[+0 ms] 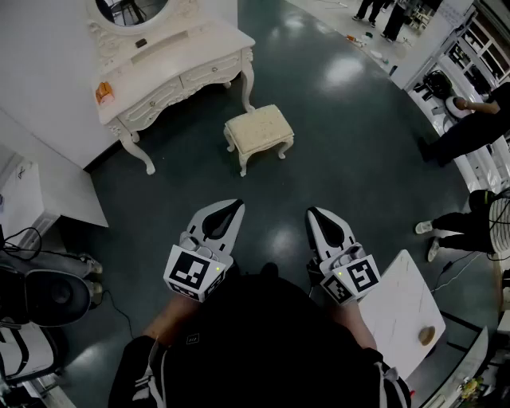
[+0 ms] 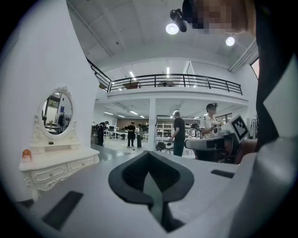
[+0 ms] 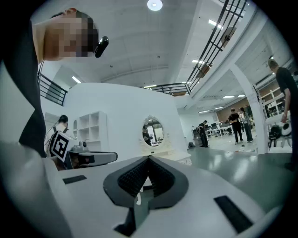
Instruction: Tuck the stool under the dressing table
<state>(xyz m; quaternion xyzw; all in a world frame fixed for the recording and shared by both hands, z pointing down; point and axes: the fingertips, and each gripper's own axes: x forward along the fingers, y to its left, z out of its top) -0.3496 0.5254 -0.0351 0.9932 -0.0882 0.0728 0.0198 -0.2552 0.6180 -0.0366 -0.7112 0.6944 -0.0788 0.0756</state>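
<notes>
A cream stool (image 1: 259, 132) with curved legs stands on the dark floor, out in front of the white dressing table (image 1: 171, 73), not under it. The table has an oval mirror (image 1: 131, 9) and stands against the white wall; it also shows in the left gripper view (image 2: 56, 162) and far off in the right gripper view (image 3: 179, 160). My left gripper (image 1: 233, 209) and right gripper (image 1: 312, 215) are both shut and empty, held level close to my body, well short of the stool. The stool is hidden in both gripper views.
A white cabinet (image 1: 44, 187) stands left of me and a white board (image 1: 402, 307) at my right. Equipment with cables (image 1: 40, 295) sits at lower left. People (image 1: 470, 127) stand at the right edge, and others are far off in the hall (image 2: 179, 135).
</notes>
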